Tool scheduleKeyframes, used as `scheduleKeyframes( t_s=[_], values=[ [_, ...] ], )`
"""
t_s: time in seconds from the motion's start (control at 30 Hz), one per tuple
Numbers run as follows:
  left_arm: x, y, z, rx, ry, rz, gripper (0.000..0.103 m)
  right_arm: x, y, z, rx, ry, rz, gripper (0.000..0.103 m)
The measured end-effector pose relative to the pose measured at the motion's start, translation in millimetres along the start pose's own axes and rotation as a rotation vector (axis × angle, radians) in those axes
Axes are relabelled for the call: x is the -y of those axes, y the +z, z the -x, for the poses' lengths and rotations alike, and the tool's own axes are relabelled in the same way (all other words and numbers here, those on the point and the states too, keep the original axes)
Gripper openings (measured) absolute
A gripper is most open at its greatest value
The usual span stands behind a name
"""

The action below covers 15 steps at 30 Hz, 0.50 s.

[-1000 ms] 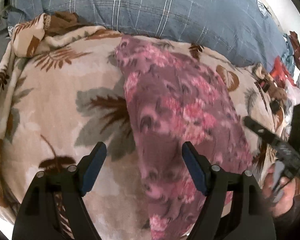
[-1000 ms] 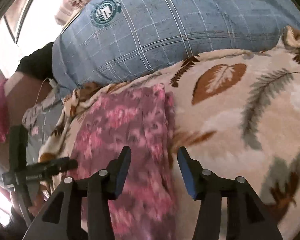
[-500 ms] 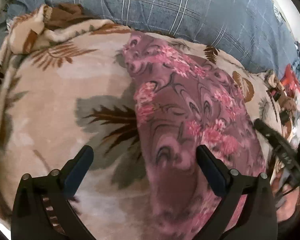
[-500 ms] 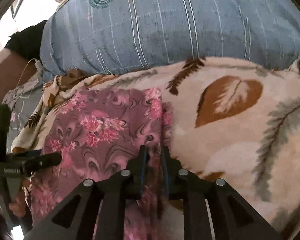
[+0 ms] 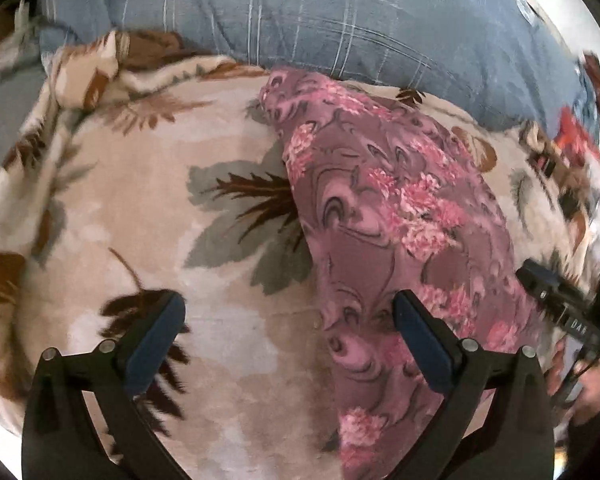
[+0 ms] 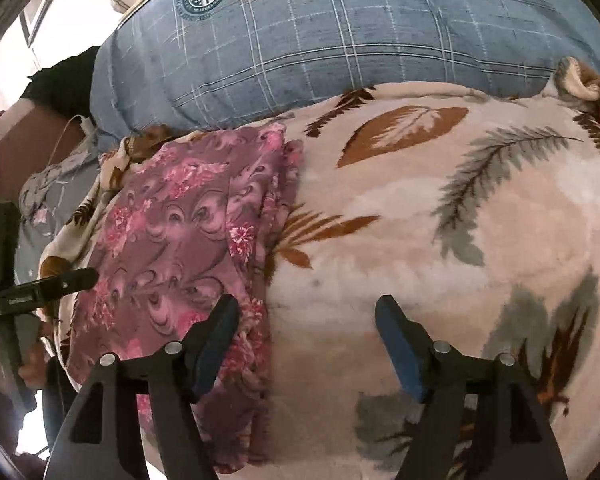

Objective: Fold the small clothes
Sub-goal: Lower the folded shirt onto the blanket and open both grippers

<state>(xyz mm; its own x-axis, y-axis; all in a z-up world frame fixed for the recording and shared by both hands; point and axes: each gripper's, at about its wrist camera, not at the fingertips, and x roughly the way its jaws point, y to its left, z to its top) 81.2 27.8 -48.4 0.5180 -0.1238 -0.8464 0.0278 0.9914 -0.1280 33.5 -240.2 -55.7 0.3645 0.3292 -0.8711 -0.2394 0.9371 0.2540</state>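
Left wrist view: the left tool (image 5: 288, 324) stands wide apart over the folded floral garment (image 5: 396, 216) on the leaf-print blanket (image 5: 112, 208); its near end is cut off.

Right wrist view: the right tool (image 6: 306, 326), jaws just opened, grips nothing; garment (image 6: 180, 236) lies toward the blanket's (image 6: 440, 240) left edge, below the blue pillow (image 6: 340, 40).

Daylit, fairly bright; window (image 6: 4, 40) far left in right-wrist view blown out white; soft shadows, no hard glare; strong fisheye bending and dark vignette at corners; motion blur smears edges of left-wrist view, worst far right; centres reasonably sharp.
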Motion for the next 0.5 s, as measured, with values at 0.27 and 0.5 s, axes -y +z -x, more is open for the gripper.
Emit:
scheduleKeyframes(
  t_s=[0.27,0.5],
  values=[
    [5,-22,4,0.045,0.073,-0.107,0.103,13,-7,1,-0.059,-0.106,-0.051,0.102],
    [-7,-23,-4,-0.008,-0.029,-0.015,0.103,5,-11,3,-0.048,-0.176,-0.060,0.102]
  ],
)
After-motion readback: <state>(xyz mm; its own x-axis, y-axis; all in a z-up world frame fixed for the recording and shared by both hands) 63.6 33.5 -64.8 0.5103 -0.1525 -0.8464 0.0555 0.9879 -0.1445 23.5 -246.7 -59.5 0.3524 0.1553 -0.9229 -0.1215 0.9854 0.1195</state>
